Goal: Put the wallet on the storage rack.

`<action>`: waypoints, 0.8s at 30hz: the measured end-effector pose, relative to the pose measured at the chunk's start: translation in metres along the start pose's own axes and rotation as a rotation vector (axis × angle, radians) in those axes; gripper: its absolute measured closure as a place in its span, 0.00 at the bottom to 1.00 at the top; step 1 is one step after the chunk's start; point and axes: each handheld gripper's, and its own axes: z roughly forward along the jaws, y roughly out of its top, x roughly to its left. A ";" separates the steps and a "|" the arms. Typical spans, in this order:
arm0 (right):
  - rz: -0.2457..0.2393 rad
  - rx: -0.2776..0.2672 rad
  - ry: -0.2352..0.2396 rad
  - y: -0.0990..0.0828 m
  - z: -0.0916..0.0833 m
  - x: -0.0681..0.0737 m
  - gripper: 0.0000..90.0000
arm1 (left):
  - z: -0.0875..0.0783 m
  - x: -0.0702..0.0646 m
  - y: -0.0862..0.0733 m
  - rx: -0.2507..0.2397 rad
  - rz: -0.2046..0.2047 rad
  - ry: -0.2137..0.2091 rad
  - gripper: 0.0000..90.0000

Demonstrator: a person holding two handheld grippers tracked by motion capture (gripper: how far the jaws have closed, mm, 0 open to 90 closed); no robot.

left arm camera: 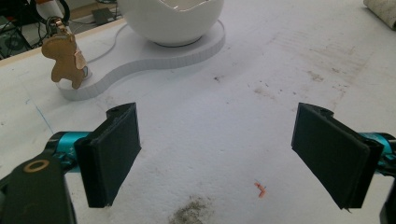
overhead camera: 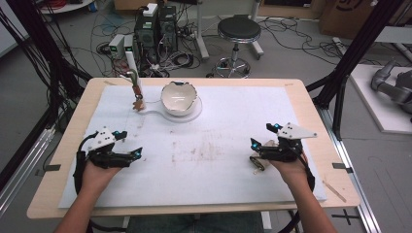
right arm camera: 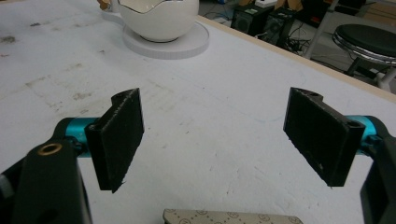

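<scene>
Near the table's front edge, the left gripper and right gripper are hovering with jaws spread wide, holding nothing. The white eggshell bowl is sitting on its white base toward the far edge, left of centre, well apart from both.

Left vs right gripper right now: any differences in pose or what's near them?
The left gripper sits at the table's left side; the right gripper sits at its right. A small metal piece lies on the white mat just under the right gripper; the left has only bare, stained mat under it. The left gripper view faces the brown figurine beside the egg-shaped bowl; the right gripper view faces mainly the bowl. Shared: both have jaws wide apart, holding nothing.
</scene>
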 end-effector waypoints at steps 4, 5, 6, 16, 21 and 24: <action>0.011 -0.005 -0.008 -0.002 -0.004 0.000 0.23 | -0.002 -0.001 0.001 -0.007 0.002 -0.002 0.17; 0.013 -0.007 -0.008 -0.002 -0.005 0.000 0.23 | -0.002 -0.001 0.001 -0.008 0.000 -0.003 0.17; 0.013 -0.007 -0.009 -0.003 -0.006 0.001 0.23 | -0.002 -0.002 0.001 -0.008 -0.001 -0.002 0.17; 0.023 0.000 -0.027 -0.016 -0.022 0.000 0.23 | 0.007 -0.006 0.012 -0.052 -0.048 -0.063 0.17; 0.040 0.000 -0.047 -0.023 -0.034 -0.003 0.23 | 0.021 -0.014 0.023 -0.064 -0.034 -0.095 0.17; 0.051 0.004 -0.059 -0.029 -0.042 -0.006 0.23 | 0.032 -0.021 0.031 -0.066 -0.021 -0.120 0.17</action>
